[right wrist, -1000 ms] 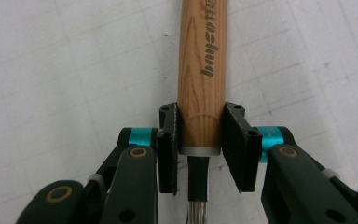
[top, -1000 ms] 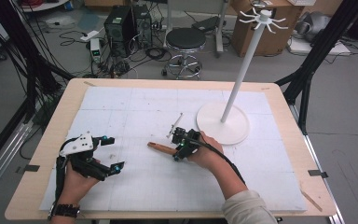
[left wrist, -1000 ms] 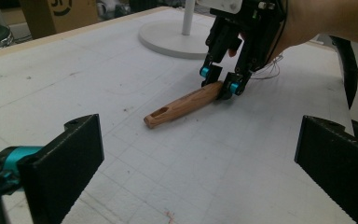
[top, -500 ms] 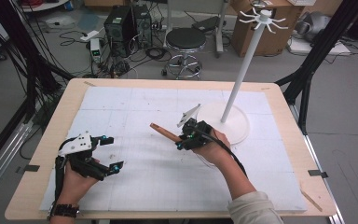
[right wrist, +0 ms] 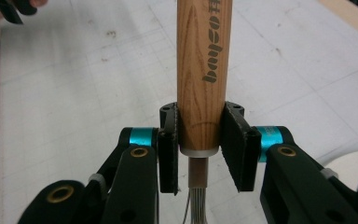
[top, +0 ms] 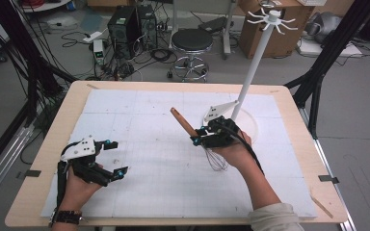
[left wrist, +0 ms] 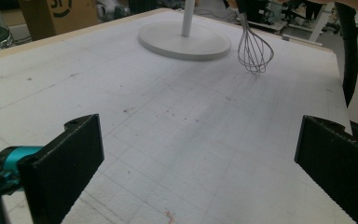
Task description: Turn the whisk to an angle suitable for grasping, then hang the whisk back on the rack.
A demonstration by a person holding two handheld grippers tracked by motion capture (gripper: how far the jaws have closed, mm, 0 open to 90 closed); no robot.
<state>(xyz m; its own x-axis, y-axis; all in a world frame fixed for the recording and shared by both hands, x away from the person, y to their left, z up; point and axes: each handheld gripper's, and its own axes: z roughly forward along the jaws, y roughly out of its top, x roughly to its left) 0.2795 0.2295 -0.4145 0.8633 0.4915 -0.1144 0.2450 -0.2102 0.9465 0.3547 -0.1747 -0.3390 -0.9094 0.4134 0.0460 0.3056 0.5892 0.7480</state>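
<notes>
Since the earlier frame, the right hand-held gripper [top: 198, 135] has lifted the whisk [top: 198, 137] off the counter [top: 139, 108] and carried it toward the far edge, nearer the stand [top: 248, 125]; the left hand-held gripper [top: 113, 158] has kept its place.

High view: the right hand-held gripper holds the whisk above the middle of the counter, wooden handle tilted up toward the far left corner, wire head hanging toward the near edge. The white stand rises from its round base near the far right corner, hooks at its top. The left hand-held gripper rests by the near left corner, jaws spread, nothing between them.

Left gripper view: both black jaws stand wide apart over bare counter; the whisk's wires hang clear of the surface near the stand's base.

Right gripper view: the jaws pinch the whisk at the lower end of the handle, just above the metal collar.

Judgement: the carry step is in hand, probably toward hanging the whisk on the stand. Next, the handle's top end must be raised to hook height and aligned with a hook without nudging the pole.
</notes>
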